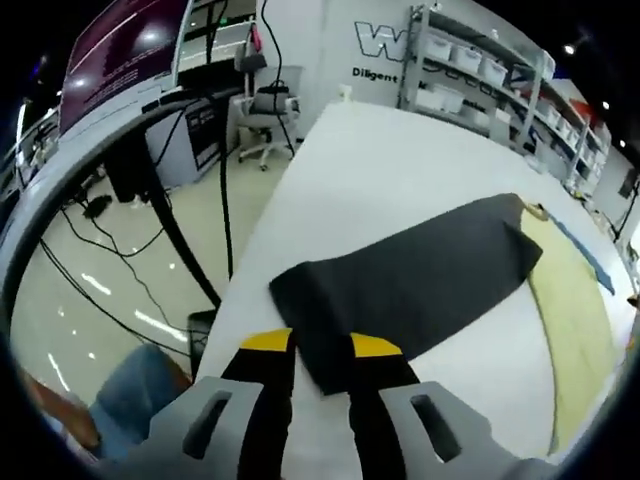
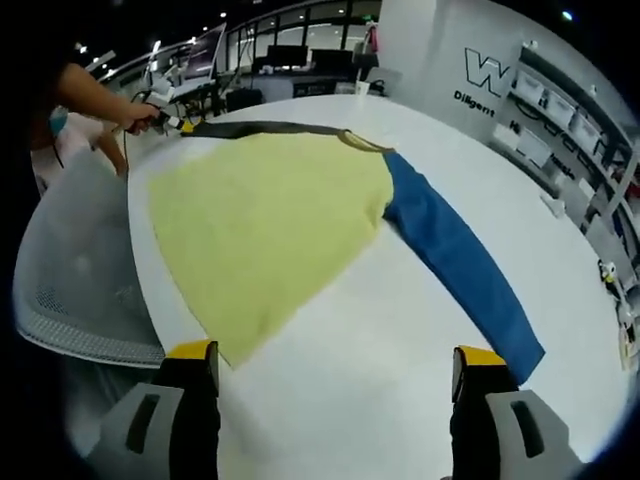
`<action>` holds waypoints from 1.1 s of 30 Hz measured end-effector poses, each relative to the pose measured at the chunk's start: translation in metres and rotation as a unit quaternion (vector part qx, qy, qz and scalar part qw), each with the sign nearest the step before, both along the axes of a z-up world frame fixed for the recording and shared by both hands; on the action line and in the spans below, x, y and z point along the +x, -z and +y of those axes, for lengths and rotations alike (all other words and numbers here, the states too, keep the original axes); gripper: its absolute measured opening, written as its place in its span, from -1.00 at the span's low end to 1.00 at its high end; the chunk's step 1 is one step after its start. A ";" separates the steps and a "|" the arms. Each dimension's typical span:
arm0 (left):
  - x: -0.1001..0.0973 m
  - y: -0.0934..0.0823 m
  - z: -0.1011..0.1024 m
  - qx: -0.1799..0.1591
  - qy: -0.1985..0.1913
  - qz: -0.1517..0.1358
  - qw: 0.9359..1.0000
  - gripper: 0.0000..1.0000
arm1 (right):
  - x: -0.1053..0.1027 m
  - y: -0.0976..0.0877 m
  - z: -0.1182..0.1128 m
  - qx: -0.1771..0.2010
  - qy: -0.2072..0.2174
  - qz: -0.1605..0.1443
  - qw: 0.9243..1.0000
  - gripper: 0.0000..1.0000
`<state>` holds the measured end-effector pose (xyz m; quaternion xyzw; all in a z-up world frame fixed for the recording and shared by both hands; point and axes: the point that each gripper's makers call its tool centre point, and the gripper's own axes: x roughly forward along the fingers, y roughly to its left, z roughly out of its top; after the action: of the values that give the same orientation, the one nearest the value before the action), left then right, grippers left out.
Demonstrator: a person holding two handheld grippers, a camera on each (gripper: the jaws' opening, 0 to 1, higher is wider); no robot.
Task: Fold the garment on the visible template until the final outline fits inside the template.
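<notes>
**Shirt spread on the white desk, left claw pinching the dark sleeve**

So here's what we see. In the left gripper view our left claw (image 1: 322,350) is clamped together on the end of the dark grey sleeve (image 1: 410,285), yellow tips pressed either side of the cloth. The sleeve looks like soft matte knit, a long tapering strip lying flat across the smooth white desk (image 1: 400,170). It joins the pale yellow body of the shirt (image 1: 575,310) over at the right.

In the right gripper view the right claw (image 2: 335,365) is wide apart, holding nothing, hovering over bare desk (image 2: 350,340) just short of the shirt's hem. The shirt (image 2: 265,225) lies flat, a broad yellow panel with a rounded lower edge, and a blue sleeve (image 2: 455,260) stretches out straight to its right. At the far corner a person's hand (image 2: 140,115) holds the other claw on the dark sleeve.

Writing-wise, the back wall (image 1: 330,50) shows a big "W" and a word starting "Diligent", rest cut off. Shelves with white bins (image 1: 470,60) stand next to it.
</notes>
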<state>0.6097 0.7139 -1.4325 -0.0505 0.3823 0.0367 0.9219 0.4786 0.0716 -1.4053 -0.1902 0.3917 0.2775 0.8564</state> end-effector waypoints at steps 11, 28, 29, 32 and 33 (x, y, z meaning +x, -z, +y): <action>0.003 -0.006 0.005 0.025 0.010 0.022 0.999 -0.98 | 0.001 -0.004 -0.001 0.009 0.004 -0.009 1.000 0.92; 0.059 -0.105 -0.082 -0.058 0.103 -0.127 0.985 -0.98 | 0.011 -0.030 0.015 0.074 -0.022 -0.075 0.994 0.98; 0.063 -0.115 -0.093 -0.063 0.116 -0.139 0.981 -0.98 | 0.011 -0.030 0.015 0.074 -0.023 -0.077 0.994 0.98; 0.070 -0.130 -0.114 -0.074 0.143 -0.148 0.976 -0.98 | 0.012 -0.030 0.017 0.078 -0.025 -0.077 0.994 0.98; 0.074 -0.135 -0.120 -0.081 0.147 -0.148 0.975 -0.98 | 0.012 -0.030 0.017 0.078 -0.027 -0.079 0.993 0.98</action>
<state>0.6836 0.5937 -1.2977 -0.0733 0.2462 -0.1381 0.9565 0.4907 0.0884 -1.3752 -0.1546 0.2950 0.3145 0.8889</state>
